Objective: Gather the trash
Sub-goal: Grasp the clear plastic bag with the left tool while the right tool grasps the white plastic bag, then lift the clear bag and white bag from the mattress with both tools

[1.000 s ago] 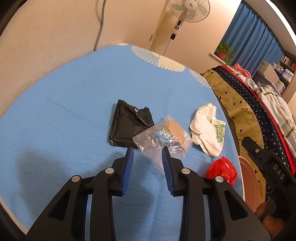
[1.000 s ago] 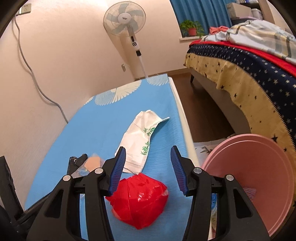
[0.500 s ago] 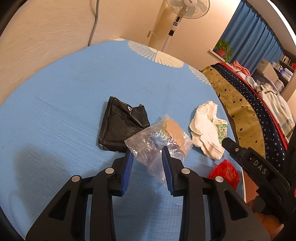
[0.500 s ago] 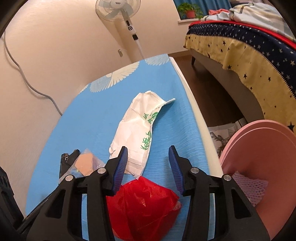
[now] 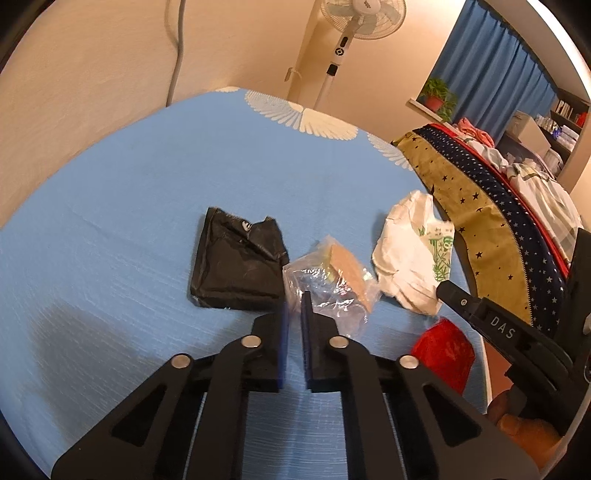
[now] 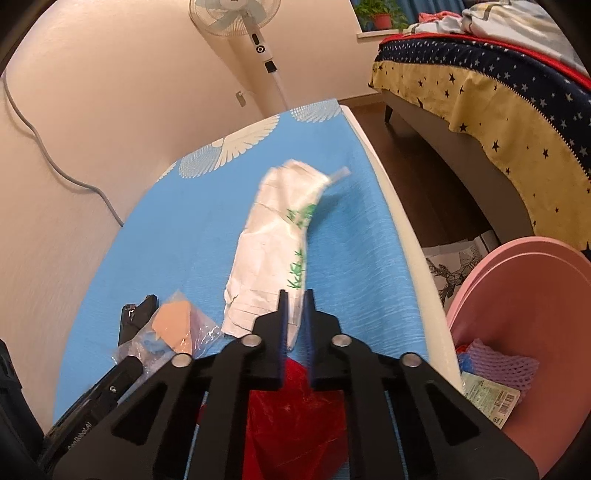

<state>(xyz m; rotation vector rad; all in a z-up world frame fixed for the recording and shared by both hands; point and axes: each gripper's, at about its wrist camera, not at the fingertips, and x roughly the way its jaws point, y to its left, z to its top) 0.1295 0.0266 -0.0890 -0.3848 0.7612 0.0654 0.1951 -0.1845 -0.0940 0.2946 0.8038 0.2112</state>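
Observation:
On the blue cloth (image 5: 129,221) lie a black bag (image 5: 236,266), a clear plastic bag (image 5: 332,273) with a brown card inside, a white bag with green print (image 5: 410,258) and a red bag (image 5: 443,350). My left gripper (image 5: 294,299) is closing, its jaws nearly together with the clear bag's near edge pinched between them. My right gripper (image 6: 294,295) is shut on the near end of the white bag (image 6: 273,236), which looks blurred. The red bag (image 6: 291,417) lies under the right gripper's fingers.
A pink basin (image 6: 517,295) stands below the table's right edge, holding a purple net (image 6: 495,362) and a packet. A bed with a starred cover (image 6: 498,92) is to the right across a strip of floor. A standing fan (image 5: 347,22) and a wall are behind.
Both grippers went from open to nearly closed. The left one now pinches the clear bag's edge. The right one moved forward over the red bag and closed on the white bag.

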